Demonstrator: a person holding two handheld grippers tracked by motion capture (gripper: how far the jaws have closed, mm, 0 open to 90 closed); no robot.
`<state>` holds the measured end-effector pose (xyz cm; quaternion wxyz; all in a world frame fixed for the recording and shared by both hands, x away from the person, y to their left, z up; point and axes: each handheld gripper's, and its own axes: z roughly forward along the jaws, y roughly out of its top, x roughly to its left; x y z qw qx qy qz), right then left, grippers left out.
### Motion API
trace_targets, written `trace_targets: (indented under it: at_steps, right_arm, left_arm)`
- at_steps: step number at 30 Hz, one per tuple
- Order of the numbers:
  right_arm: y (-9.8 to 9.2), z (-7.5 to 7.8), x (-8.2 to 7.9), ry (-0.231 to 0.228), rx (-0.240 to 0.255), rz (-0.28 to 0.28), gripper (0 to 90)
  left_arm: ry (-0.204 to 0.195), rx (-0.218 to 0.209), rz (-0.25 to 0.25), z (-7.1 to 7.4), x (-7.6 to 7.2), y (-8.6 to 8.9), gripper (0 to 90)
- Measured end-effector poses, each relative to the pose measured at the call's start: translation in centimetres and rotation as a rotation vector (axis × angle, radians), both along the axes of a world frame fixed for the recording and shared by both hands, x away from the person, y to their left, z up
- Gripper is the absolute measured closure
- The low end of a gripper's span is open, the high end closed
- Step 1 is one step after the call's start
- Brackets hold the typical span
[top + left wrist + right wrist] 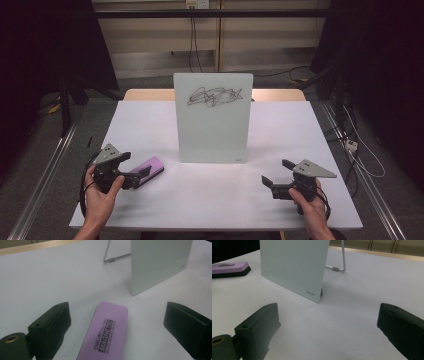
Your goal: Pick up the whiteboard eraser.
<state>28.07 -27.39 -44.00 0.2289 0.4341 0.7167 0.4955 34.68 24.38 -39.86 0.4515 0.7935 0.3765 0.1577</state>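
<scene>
A small glass whiteboard (212,125) stands upright mid-table with a black scribble (215,96) near its top. To its front left a purple magnetic eraser (151,168) lies flat. My left gripper (137,165) is open, one jaw on each side of the eraser's near end. In the left gripper view the eraser (105,335) lies between the wide-apart jaws, untouched, with the whiteboard (157,265) beyond. My right gripper (277,172) rests open at the front right, nothing in it. The right gripper view shows the whiteboard (294,265) ahead and the eraser (229,267) far left.
A white table (300,135) carries everything, with a wooden edge (280,94) behind it. The board's wire stand (342,260) props it from behind. Metal rails (45,175) and cables (357,150) run along the floor on both sides.
</scene>
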Motion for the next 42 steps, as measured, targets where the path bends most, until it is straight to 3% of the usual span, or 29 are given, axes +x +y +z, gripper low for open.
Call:
trace_targets:
  at_steps: [4,11,12,14,15,16,21,22,26,29,30,31,33,38,39,40,42]
  right_arm:
    - [-0.3,0.0,0.1,0.007,0.011,-0.011,3.8]
    - [-0.3,0.0,0.0,0.006,0.009,-0.007,3.8]
    - [-0.2,0.0,0.0,0.005,0.005,-0.006,3.8]
    - [0.0,0.0,0.1,0.01,0.007,-0.008,3.8]
    - [0.0,0.0,0.1,0.01,0.007,-0.008,3.8]
    - [0.2,-0.1,0.1,0.015,0.006,0.001,3.7]
    - [0.3,-0.1,0.1,0.016,0.003,0.014,3.8]
    - [0.3,-0.1,0.1,0.014,0.0,0.014,3.8]
    - [0.3,0.0,0.0,0.014,0.005,0.009,3.4]
    - [0.3,0.0,0.1,0.013,0.005,0.011,3.4]
    - [0.4,0.0,0.1,0.013,0.001,0.011,3.4]
    - [0.4,0.0,0.2,0.013,-0.005,0.011,3.4]
    - [0.5,0.0,0.2,0.016,-0.004,0.013,3.5]
    - [0.5,0.0,0.2,0.017,-0.006,0.017,3.5]
    - [0.5,0.0,0.2,0.018,-0.008,0.022,3.5]
    - [0.5,-0.1,0.2,0.019,-0.007,0.023,3.5]
    - [0.6,0.0,0.2,0.017,-0.007,0.025,3.5]
  left_arm:
    - [0.004,0.05,0.004,0.4,0.1,-0.4,6.1]
    - [0.044,0.088,-0.031,0.9,0.5,-0.8,5.2]
    - [0.062,0.108,-0.05,1.0,0.7,-1.1,5.6]
    - [0.067,0.157,-0.068,1.2,0.9,-1.4,7.2]
    - [0.067,0.157,-0.068,1.2,0.9,-1.4,9.0]
    - [0.071,0.19,-0.084,1.3,1.0,-1.6,9.2]
    - [0.077,0.202,-0.095,1.3,1.7,-2.0,9.2]
    - [0.082,0.233,-0.107,1.3,2.0,-2.2,9.2]
    - [0.123,0.271,-0.171,1.2,2.5,-2.6,10.3]
    - [0.135,0.277,-0.178,1.1,2.6,-2.8,10.4]
    - [0.174,0.285,-0.187,1.0,2.9,-2.9,10.4]
    - [0.185,0.3,-0.187,1.0,3.0,-2.9,10.4]
    - [0.206,0.325,-0.146,1.0,3.3,-3.1,10.1]
    - [0.236,0.364,-0.188,0.7,3.9,-3.3,11.2]
    - [0.236,0.364,-0.188,0.7,3.9,-3.3,12.0]
    - [0.264,0.374,-0.206,0.5,4.3,-3.4,11.9]
    - [0.269,0.349,-0.219,0.5,4.5,-3.3,12.5]
